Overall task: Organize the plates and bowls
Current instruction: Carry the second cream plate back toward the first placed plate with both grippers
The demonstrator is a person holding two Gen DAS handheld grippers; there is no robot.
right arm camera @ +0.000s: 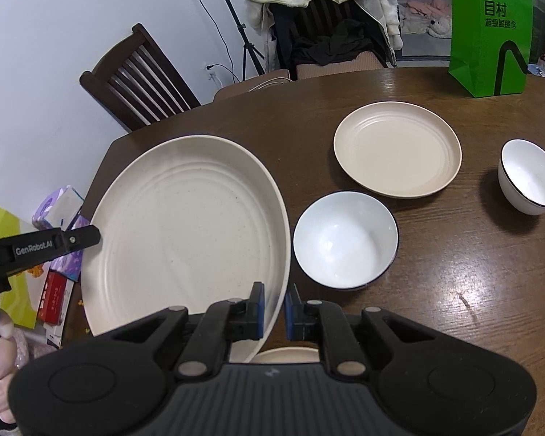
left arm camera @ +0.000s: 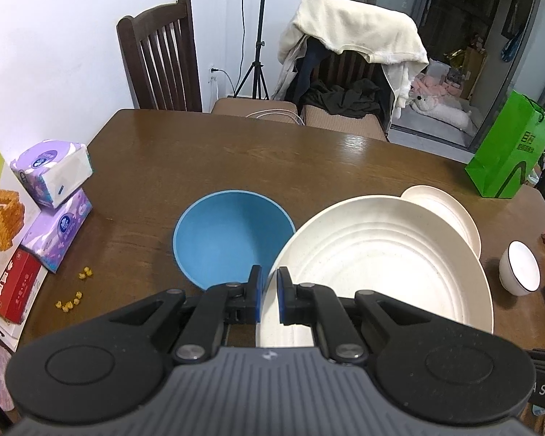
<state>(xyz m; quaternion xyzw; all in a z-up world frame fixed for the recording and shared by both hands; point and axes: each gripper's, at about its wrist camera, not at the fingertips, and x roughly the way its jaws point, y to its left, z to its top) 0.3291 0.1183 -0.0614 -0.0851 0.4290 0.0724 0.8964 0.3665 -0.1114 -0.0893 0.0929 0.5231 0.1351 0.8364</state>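
Note:
A large cream plate (left arm camera: 381,261) (right arm camera: 185,232) is held tilted above the brown table (left arm camera: 207,152). My left gripper (left arm camera: 269,296) is shut on its left rim. My right gripper (right arm camera: 274,310) is shut on its right rim. A blue bowl (left arm camera: 229,236) sits on the table just left of the plate. A smaller cream plate (right arm camera: 398,149) (left arm camera: 450,214) lies further back. A white bowl with a dark rim (right arm camera: 345,239) sits right of the held plate, and a second one (right arm camera: 530,176) (left arm camera: 521,272) stands at the far right. Another cream plate edge (right arm camera: 287,355) shows under my right gripper.
Purple tissue packs (left arm camera: 51,170) and a red box (left arm camera: 14,287) lie at the table's left edge, with yellow crumbs (left arm camera: 71,303) nearby. A green paper bag (left arm camera: 508,149) (right arm camera: 490,29) stands at the back right. Wooden chairs (left arm camera: 160,54) stand behind the table.

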